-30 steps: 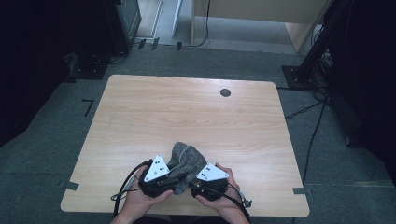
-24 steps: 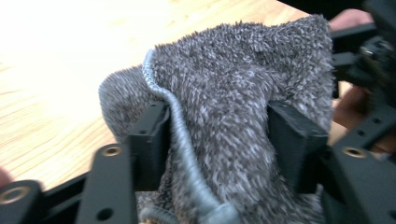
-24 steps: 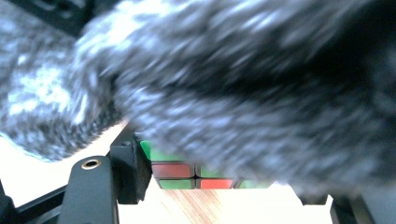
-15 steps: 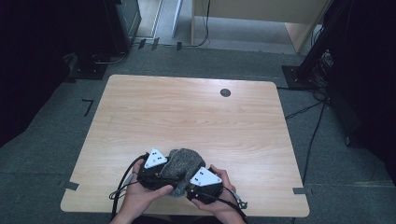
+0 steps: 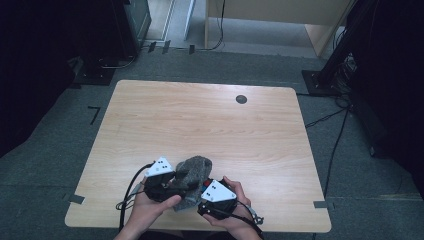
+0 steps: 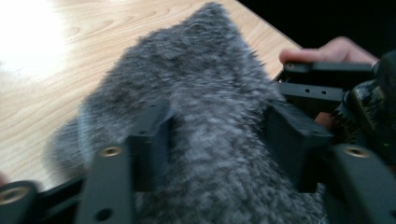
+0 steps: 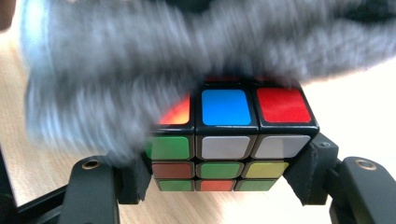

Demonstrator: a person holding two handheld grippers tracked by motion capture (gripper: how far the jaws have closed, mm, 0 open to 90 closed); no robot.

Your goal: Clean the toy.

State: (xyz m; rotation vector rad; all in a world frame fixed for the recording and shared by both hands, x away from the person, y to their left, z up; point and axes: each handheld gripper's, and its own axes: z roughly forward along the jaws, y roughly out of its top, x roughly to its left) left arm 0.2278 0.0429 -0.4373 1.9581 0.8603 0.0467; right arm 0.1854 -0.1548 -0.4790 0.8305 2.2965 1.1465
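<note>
A grey fuzzy cloth [image 5: 194,170] is bunched near the table's front edge between both hands. My left gripper [image 5: 175,184] is shut on the cloth [image 6: 219,116], its jaws pressed into the pile from both sides [image 6: 224,140]. My right gripper [image 5: 207,187] is shut on a colour cube [image 7: 229,140], which shows red, blue, white and green squares. The cloth [image 7: 140,60] lies blurred across the cube's top and left corner. In the high view a red bit of the cube [image 5: 205,182] peeks out under the cloth. In the left gripper view the right gripper [image 6: 327,88] sits just beyond the cloth.
The wooden table [image 5: 200,120] has a small dark round grommet [image 5: 241,99] at its far right. Cables trail from both grippers over the front edge. Dark carpet, black stands and more cables surround the table.
The cloth has come down from its raised bunch and now drags over the cube. My right gripper has shifted slightly left and nearer; my left gripper has moved a little forward.
</note>
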